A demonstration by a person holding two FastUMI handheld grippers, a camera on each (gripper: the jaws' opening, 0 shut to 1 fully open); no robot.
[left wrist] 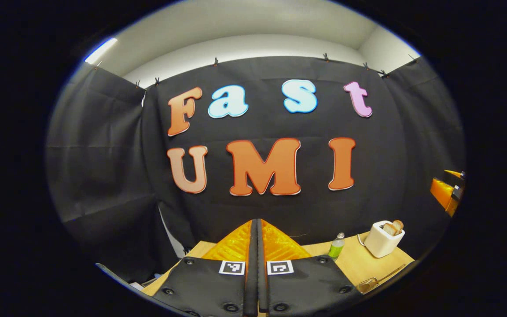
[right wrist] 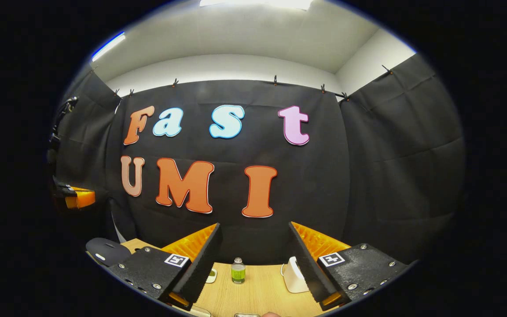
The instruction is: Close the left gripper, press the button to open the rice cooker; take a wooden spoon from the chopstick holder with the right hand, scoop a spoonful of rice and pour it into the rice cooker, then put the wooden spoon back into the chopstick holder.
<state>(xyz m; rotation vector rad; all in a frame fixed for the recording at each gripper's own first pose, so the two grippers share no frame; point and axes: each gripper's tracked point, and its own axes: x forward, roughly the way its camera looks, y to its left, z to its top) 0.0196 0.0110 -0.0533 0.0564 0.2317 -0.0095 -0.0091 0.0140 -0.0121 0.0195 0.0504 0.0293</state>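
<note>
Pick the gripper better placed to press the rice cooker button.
Left. The left gripper is already shut, fingers together, as a pressing tip needs. The right gripper is open, fitter for taking the spoon. Which is nearer the button can't be judged.

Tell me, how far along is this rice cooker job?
Just starting. Done: the left gripper has its fingers closed together, ready to press the button. In hand: nothing; the right gripper is open and empty, raised above the wooden table with a small green bottle ahead of it. Left: pressing the cooker open, fetching the spoon, scooping and pouring rice, returning the spoon.
</note>
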